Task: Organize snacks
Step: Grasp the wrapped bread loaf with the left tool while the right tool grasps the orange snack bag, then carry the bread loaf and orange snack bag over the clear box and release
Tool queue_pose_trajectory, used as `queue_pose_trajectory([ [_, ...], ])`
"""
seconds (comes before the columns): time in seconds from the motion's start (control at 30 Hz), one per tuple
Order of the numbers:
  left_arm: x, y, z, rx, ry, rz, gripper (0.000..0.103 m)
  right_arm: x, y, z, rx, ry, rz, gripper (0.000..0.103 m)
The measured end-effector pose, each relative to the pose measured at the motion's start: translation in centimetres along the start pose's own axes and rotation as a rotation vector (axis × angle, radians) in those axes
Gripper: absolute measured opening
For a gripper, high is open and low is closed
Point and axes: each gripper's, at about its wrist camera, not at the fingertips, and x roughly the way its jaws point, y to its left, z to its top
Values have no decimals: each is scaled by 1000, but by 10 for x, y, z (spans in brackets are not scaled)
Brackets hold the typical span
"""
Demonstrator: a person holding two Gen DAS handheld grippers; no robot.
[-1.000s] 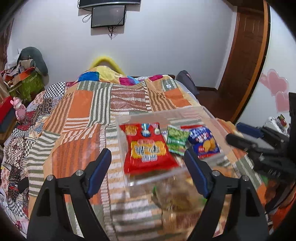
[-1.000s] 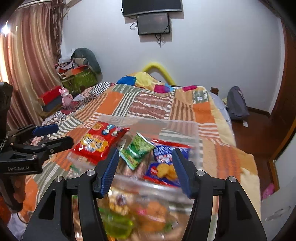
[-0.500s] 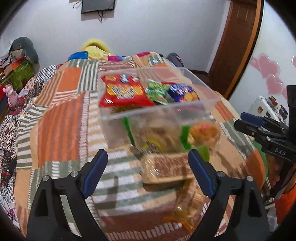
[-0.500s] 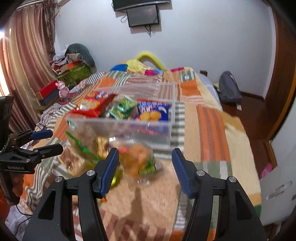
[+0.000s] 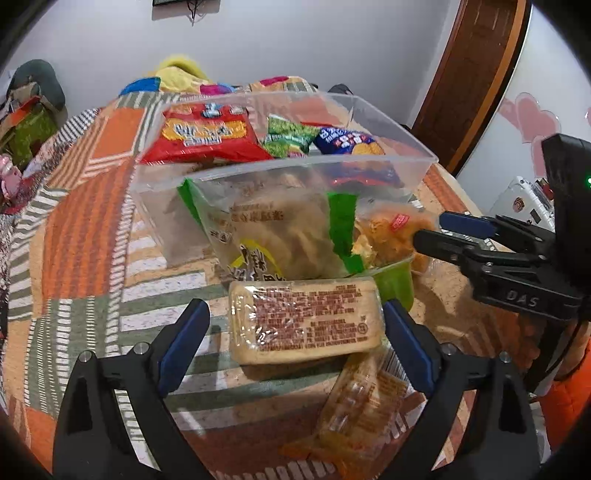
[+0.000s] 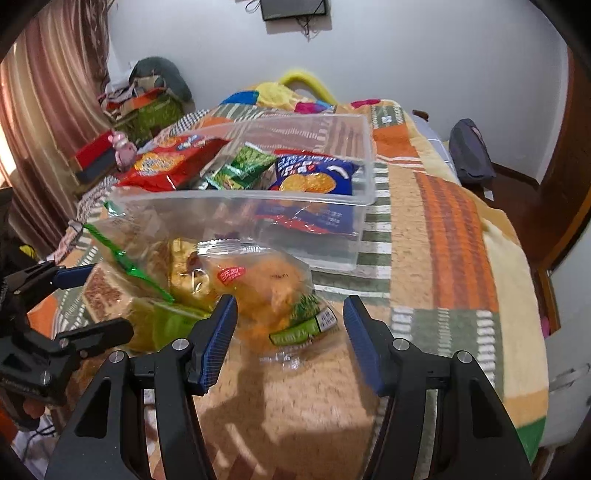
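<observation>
A clear plastic bin point(image 5: 369, 160) point(image 6: 362, 199) sits on the quilted bed and holds a red snack bag point(image 5: 205, 136) point(image 6: 166, 166), a green packet point(image 5: 288, 138) point(image 6: 240, 168) and a blue biscuit bag point(image 5: 347, 142) point(image 6: 314, 175). In front of it lie loose snacks: a wrapped cake block point(image 5: 303, 321), a clear bag with green edges point(image 5: 273, 236) and an orange pastry bag point(image 6: 269, 288). My left gripper point(image 5: 295, 339) is open around the cake block. My right gripper point(image 6: 290, 332) is open, its tips on either side of the near end of the pastry bag.
A yellow-wrapped snack point(image 5: 362, 402) lies nearest me in the left wrist view. The patchwork quilt point(image 6: 450, 229) extends to the right of the bin. Beyond are a wall-mounted screen point(image 6: 293, 9), a wooden door point(image 5: 476, 74) and a cluttered corner point(image 6: 144, 96).
Both grippers have dropped from above the bin down to the loose snacks in front of it. The snacks now sit between the open jaws.
</observation>
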Motion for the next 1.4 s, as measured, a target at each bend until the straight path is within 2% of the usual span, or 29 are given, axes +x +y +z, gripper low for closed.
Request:
queue_pose_trajectory([
  [0.2,14,7,-2,-40,6,-18,95,16,7,2,-28,17,-11,61],
  [0.3,13,11,-2,-54,-9,-37,87,20,4,2,-15,25,7,61],
  [0.43,8,11,-1,-50,-26,-21,83,20,3,-5,-14,29,46,50],
  [0.57,3,13,-4,-66,-29,-24,82,11,9,-9,-36,2,27,43],
  [0.8,-27,17,-5,-71,-69,-9,82,-12,9,-15,-41,-41,29,42],
  [1.1,-76,31,6,-88,-155,16,82,-53,11,3,-33,-154,21,42],
  [1.4,-106,28,44,-70,-263,25,82,-79,13,30,-22,-270,12,42],
])
